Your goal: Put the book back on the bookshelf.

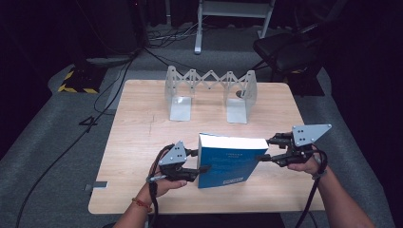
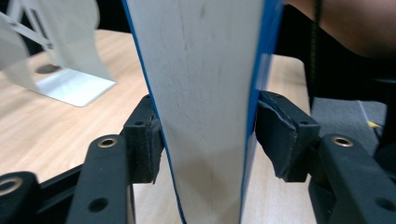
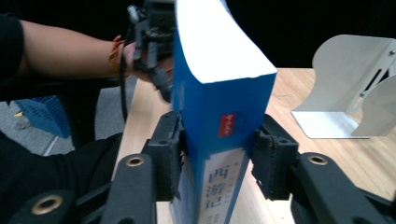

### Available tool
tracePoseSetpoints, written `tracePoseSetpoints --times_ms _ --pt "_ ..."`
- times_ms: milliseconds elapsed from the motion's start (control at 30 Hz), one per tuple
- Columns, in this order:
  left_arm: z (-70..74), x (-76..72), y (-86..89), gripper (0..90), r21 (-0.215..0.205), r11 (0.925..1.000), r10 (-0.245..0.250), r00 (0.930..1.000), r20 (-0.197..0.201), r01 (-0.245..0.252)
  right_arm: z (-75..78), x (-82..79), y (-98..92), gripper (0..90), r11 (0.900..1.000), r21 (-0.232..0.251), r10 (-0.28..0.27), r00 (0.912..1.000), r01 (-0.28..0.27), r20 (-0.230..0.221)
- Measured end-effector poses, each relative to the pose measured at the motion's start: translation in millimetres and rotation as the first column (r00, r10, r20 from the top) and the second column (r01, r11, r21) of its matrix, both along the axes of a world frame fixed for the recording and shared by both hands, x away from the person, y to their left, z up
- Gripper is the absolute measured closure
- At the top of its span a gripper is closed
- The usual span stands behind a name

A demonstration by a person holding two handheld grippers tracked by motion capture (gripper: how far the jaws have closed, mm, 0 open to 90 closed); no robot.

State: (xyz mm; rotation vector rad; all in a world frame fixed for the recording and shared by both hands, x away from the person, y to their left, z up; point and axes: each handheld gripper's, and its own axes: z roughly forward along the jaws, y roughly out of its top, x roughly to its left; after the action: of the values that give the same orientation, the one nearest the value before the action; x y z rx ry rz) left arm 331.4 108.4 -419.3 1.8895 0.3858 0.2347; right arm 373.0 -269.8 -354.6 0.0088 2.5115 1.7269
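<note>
Blue book (image 1: 227, 161), thick, white page block, stands upright on its lower edge near the front middle of the desk (image 1: 142, 128), roughly six o'clock from the expanding metal bookend rack (image 1: 211, 92) at the far side, well apart from it. Left gripper (image 1: 202, 161) is clamped across the book's fore-edge end at its nine o'clock side; in the left gripper view both pads press the covers with the page block (image 2: 205, 93) between them. Right gripper (image 1: 264, 149) is clamped on the spine end at three o'clock; the right gripper view shows its jaws squeezing the spine (image 3: 224, 154), label and red mark between the pads. Whether the book's lower edge touches the desk or hangs just above it cannot be told. Handling judgement: fairly heavy for its size, stiff across the closed block, glossy covers likely a bit slippery. Grip across the thickness, low and near each end, keeps pages shut. Pinching only one end would let it swing or the covers splay. Rack's two white plates stand open, facing the person.
</note>
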Motion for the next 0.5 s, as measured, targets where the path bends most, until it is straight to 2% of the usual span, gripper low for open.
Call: tracePoseSetpoints --times_ms 100,233,333,500 --pt "0.6 0.7 -0.3 42.1 0.005 0.9999 0.009 0.9999 0.014 -0.009 0.9 -6.4 -0.5 59.2 1.000 -0.005 -0.007 1.0000 0.007 0.001" --pt "3.8 0.7 -5.2 40.2 0.036 0.9975 0.059 0.9967 0.057 -0.061 1.7 -20.2 -3.1 60.9 1.000 -0.007 -0.010 0.9999 0.010 0.008" --pt "4.7 6.5 -7.1 38.8 0.032 0.9980 0.054 0.9973 0.049 -0.055 4.7 -33.2 -1.0 60.2 0.999 -0.032 -0.039 0.9987 0.040 0.033" --pt "3.8 7.4 -9.7 37.0 0.027 0.9979 0.057 0.9970 0.052 -0.059 9.5 -35.1 2.1 58.8 0.996 -0.052 -0.066 0.9975 0.067 0.024"
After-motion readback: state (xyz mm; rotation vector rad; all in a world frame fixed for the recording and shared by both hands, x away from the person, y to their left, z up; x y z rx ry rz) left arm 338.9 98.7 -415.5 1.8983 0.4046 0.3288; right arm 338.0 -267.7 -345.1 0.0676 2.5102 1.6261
